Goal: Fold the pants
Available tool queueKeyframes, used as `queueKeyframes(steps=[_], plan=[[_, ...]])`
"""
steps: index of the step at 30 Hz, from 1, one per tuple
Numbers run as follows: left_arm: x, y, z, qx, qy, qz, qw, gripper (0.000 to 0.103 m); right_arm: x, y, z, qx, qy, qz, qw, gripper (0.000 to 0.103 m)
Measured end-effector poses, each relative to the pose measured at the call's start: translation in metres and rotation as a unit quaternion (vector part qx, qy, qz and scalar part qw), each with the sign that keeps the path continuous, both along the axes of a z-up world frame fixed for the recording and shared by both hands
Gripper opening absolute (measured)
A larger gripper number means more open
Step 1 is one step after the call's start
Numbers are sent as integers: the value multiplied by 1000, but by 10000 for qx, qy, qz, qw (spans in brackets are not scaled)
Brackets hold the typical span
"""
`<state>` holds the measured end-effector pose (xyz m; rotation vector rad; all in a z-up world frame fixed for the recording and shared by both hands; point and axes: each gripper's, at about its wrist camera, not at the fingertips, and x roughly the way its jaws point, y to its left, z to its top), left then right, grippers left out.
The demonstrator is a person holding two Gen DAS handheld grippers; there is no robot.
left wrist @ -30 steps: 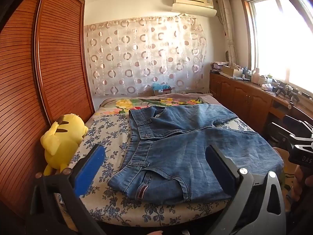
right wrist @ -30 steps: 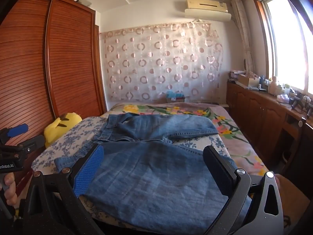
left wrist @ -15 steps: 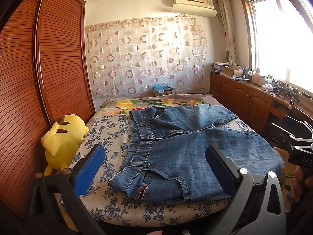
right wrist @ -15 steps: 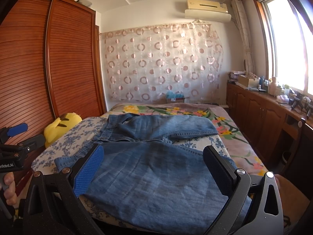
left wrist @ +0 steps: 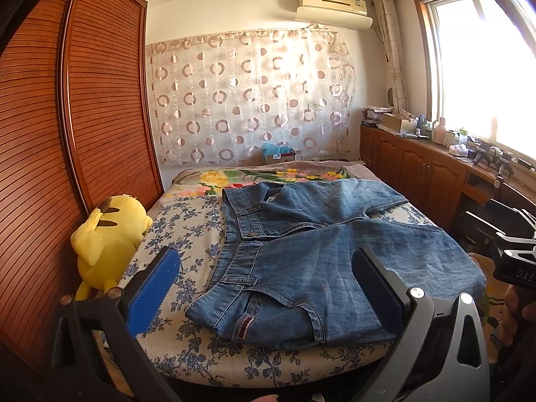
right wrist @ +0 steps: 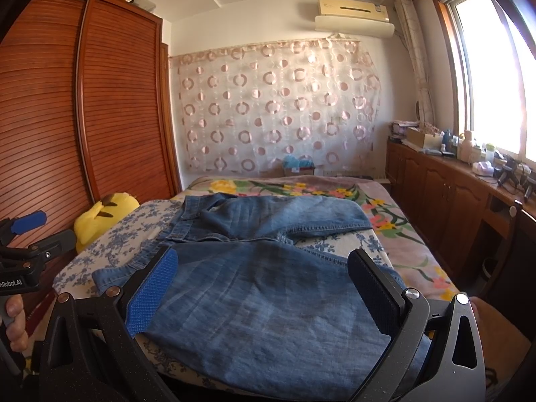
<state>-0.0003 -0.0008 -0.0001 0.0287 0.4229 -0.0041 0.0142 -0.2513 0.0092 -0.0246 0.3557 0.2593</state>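
**Jeans laid out on the bed, folding barely begun**

The blue jeans (left wrist: pixel 318 258) lie flat on the bed (left wrist: pixel 187 234), waistband toward the yellow plush toy (left wrist: pixel 107 238) by the wooden wardrobe (left wrist: pixel 67 117). The two legs run across the mattress toward the window side, the nearer one reaching the bed's front edge. They appear short, so either they are already doubled back or the far ends hang out of view; I cannot tell which. The left gripper (left wrist: pixel 264 288) hovers over the waistband end, jaws spread and empty. The right gripper (right wrist: pixel 261 291) hovers over the near leg, jaws likewise spread, holding nothing. Judging by this, bringing one leg onto the other and the final folds remain.
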Motion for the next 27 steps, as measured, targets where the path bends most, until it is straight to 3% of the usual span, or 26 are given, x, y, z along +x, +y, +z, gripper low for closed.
queueKeyframes(steps=[27], plan=[[-3,11,0,-7,7,-13,10000,103,-1,0,0,-2,3,2,10000,103]])
